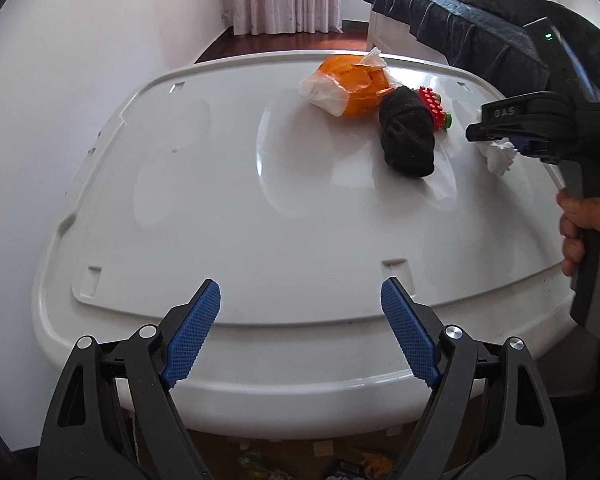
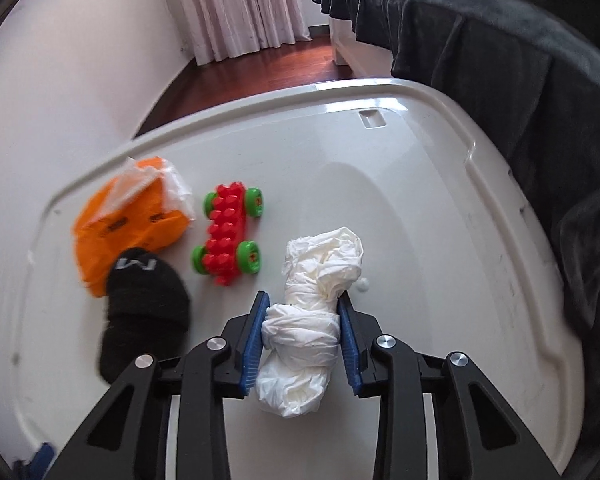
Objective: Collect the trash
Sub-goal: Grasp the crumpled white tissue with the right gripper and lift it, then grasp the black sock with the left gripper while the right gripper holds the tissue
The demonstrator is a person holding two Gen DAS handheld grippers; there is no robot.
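A crumpled white tissue wad [image 2: 312, 320] lies on the white table [image 2: 420, 208]. My right gripper [image 2: 303, 340] is shut on it, blue pads pressing both sides. The tissue also shows in the left wrist view [image 1: 500, 156] under the right gripper [image 1: 496, 136]. An orange and white plastic bag [image 2: 120, 224] lies at the far left; it also shows in the left wrist view [image 1: 348, 88]. My left gripper [image 1: 300, 328] is open and empty over the table's near edge.
A black sock [image 2: 144, 308] lies beside the bag, also in the left wrist view [image 1: 408, 132]. A red toy car with green wheels [image 2: 230, 232] stands between bag and tissue. A bed with a dark blanket [image 2: 500, 40] borders the table on the right. A white wall [image 1: 80, 40] is at left.
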